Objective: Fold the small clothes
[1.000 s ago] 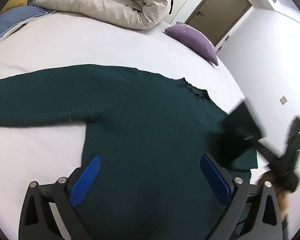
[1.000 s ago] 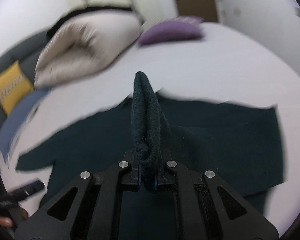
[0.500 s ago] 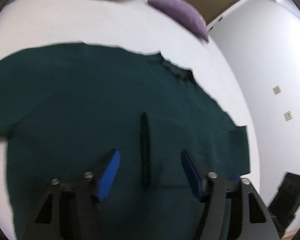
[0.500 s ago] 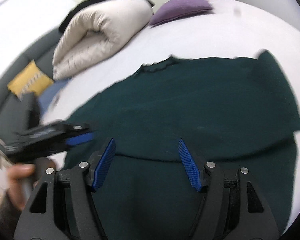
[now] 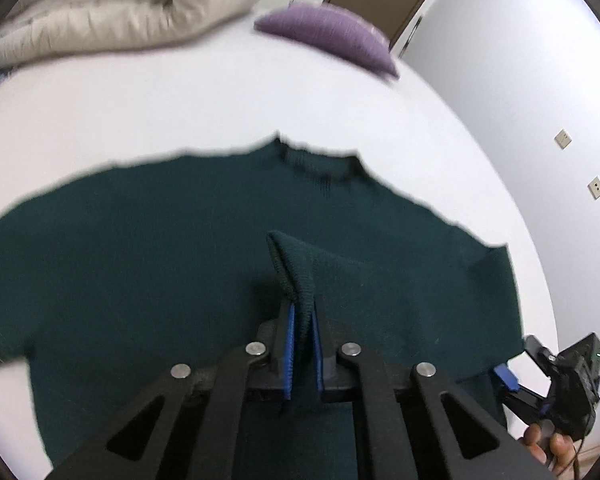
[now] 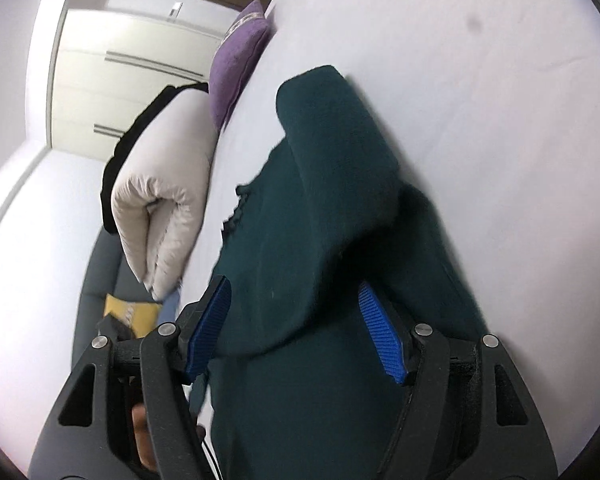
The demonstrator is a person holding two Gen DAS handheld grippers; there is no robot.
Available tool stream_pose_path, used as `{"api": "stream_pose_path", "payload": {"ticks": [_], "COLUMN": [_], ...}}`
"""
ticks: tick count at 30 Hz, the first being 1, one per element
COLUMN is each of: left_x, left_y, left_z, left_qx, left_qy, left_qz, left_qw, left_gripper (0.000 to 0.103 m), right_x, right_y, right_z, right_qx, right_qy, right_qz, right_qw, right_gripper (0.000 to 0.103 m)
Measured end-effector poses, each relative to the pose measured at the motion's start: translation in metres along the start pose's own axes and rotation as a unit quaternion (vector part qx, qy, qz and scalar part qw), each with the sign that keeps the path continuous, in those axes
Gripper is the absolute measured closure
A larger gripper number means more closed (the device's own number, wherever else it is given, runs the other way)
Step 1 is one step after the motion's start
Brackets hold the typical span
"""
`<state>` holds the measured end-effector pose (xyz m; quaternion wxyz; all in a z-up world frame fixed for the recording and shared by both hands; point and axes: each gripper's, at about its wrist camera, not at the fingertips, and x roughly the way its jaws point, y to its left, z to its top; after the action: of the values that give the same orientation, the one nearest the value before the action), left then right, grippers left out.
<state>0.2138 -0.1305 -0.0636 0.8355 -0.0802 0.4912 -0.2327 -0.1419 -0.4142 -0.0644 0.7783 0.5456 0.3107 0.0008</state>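
A dark green knit sweater [image 5: 140, 240] lies flat on the white bed, collar at the far side. My left gripper [image 5: 302, 344] is shut on the ribbed cuff of the sweater's sleeve [image 5: 296, 276], which is folded across the body and stands up between the blue pads. My right gripper [image 6: 296, 328] is open, its blue pads either side of the sweater's folded right part [image 6: 332, 168], close above the cloth. The right gripper also shows in the left wrist view [image 5: 548, 392] at the sweater's lower right edge.
A rolled beige duvet [image 5: 120, 12] and a purple pillow [image 5: 328, 36] lie at the far end of the white bed [image 5: 180, 108]. A grey sofa with a yellow cushion [image 6: 128, 312] stands beside the bed. A wall [image 5: 520, 80] runs along the right.
My right gripper let go of the sleeve cuff, opened and moved to the sweater's right edge. My left gripper closed on the cuff lying on the sweater's body.
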Motion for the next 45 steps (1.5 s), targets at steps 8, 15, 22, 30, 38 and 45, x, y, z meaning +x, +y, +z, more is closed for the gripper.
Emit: {"api": "stream_pose_path", "payload": {"ticks": [8,15,22,30,38,45], "left_x": [0.001,0.031,0.029,0.037,0.027,0.045], "left_y": [0.043,0.066,0.061,0.057,0.051,0.057], "left_z": [0.017,-0.002,-0.003,-0.004,-0.001,-0.006], "left_qx": [-0.023,-0.032,-0.007,0.01,0.027,0.04], "left_qy": [-0.046,-0.019,-0.038,-0.043,-0.082,-0.061], "left_qz": [0.02,0.031,0.033,0.043,0.053,0.075], "left_qw": [0.9985,0.9988,0.9987,0.9981,0.9949,0.9945], "left_gripper": [0.094,0.094,0.094,0.094,0.094,0.08], "right_x": [0.016,0.01,-0.013,0.088,0.081,0.09], "right_y": [-0.017,-0.03,0.031,0.037,0.047,0.025], "right_z": [0.033,0.033,0.07,0.128,0.126,0.13], "right_qx": [0.055,0.049,-0.087,-0.149,-0.198,-0.177], "right_qy": [-0.069,-0.045,-0.077,-0.009,-0.045,-0.039], "right_qz": [-0.006,-0.031,-0.112,-0.196,-0.217,-0.2], "right_qw": [0.996,0.997,0.987,0.969,0.955,0.963], "right_gripper": [0.053,0.071,0.069,0.075,0.096,0.093]}}
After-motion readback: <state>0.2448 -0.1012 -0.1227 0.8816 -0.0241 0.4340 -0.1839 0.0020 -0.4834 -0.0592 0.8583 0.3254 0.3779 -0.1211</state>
